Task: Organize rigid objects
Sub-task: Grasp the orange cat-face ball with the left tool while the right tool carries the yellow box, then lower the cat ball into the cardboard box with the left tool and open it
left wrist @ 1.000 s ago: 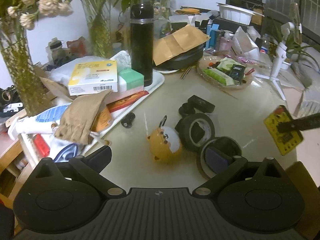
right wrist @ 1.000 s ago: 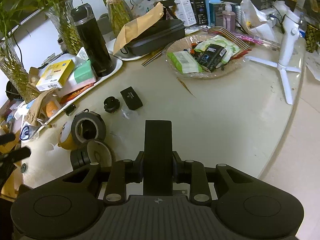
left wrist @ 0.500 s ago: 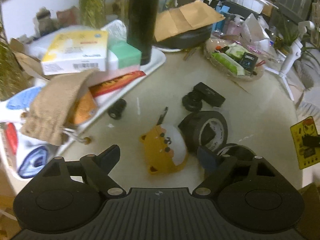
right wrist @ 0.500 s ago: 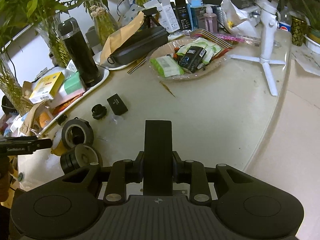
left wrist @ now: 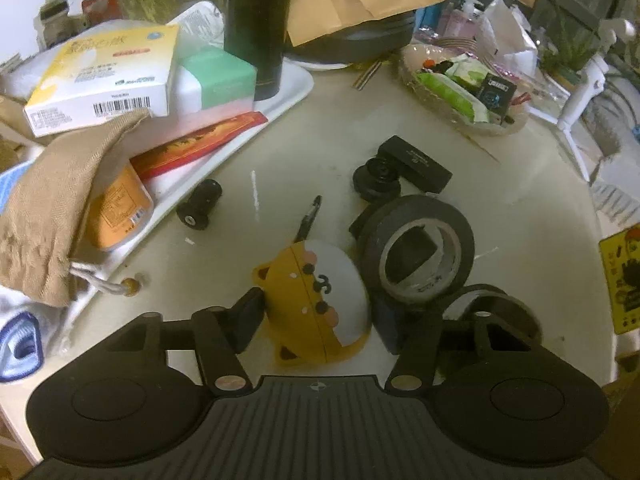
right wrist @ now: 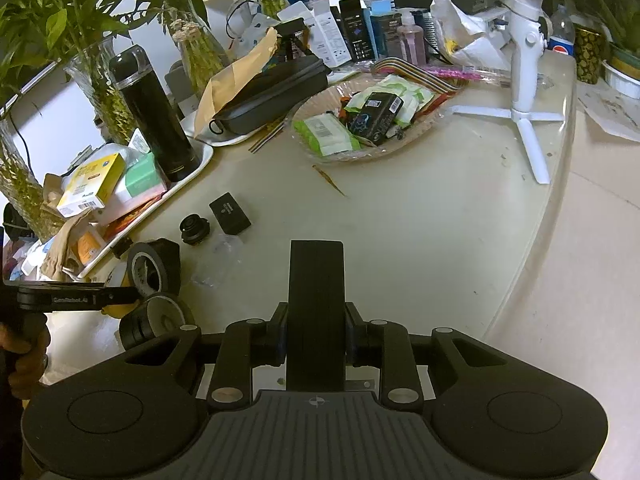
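Between the fingers of my left tool [left wrist: 316,312] sits the orange-and-white cat-faced case [left wrist: 316,304], lying on the desk [left wrist: 500,184] near its front edge. My jaws have just been closing around it: the left finger [left wrist: 250,312] is at or just beside the case's orange side, the right finger is close by its white side, and I cannot tell whether either pad presses on it yet. A black clip [left wrist: 310,218] juts out of the case's far end. Just right of the case, a black tape roll [left wrist: 416,248] leans on edge, and a second black roll [left wrist: 496,312] lies behind my right finger, nearer the desk's edge. Farther toward the middle of the desk are a small round black lens [left wrist: 376,178] and, touching it, a flat black box [left wrist: 416,164]. A short black cylinder [left wrist: 200,204] rests against the rim of the white tray [left wrist: 296,88] along the desk's left side. My right tool [right wrist: 316,268] is held over a bare part of the desk, its jaws pressed together with nothing between them.
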The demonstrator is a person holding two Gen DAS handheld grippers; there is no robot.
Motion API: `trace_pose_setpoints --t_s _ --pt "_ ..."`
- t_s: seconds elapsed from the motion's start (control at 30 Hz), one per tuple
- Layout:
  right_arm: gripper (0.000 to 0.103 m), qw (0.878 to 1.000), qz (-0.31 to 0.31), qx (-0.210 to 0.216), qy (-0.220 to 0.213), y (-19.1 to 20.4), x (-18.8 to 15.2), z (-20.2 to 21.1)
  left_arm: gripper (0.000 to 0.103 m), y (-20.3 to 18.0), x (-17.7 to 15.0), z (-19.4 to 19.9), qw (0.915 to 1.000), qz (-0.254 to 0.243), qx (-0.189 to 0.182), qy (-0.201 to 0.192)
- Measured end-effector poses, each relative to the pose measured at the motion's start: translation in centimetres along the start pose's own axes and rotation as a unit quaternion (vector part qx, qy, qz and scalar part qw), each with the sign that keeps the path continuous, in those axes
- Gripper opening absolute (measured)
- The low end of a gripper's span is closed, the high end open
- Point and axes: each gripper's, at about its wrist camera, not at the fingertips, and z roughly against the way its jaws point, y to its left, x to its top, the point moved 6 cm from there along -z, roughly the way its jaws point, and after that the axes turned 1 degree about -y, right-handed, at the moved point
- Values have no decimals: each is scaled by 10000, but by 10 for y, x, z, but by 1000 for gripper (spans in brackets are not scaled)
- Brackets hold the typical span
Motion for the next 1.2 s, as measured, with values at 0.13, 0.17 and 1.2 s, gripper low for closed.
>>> trace_pose_setpoints --t_s 0.13,0.17,1.2 --pt "30 10000 11 3 3 0 0 0 56 -1 -1 1 10000 -40 -37 17" --pt "30 10000 16 2 1 0 0 0 56 -1 -2 1 10000 -47 -40 19" --pt "30 9985 275 464 -112 34 -1 60 55 -42 -33 108 9952 -415 31 -884"
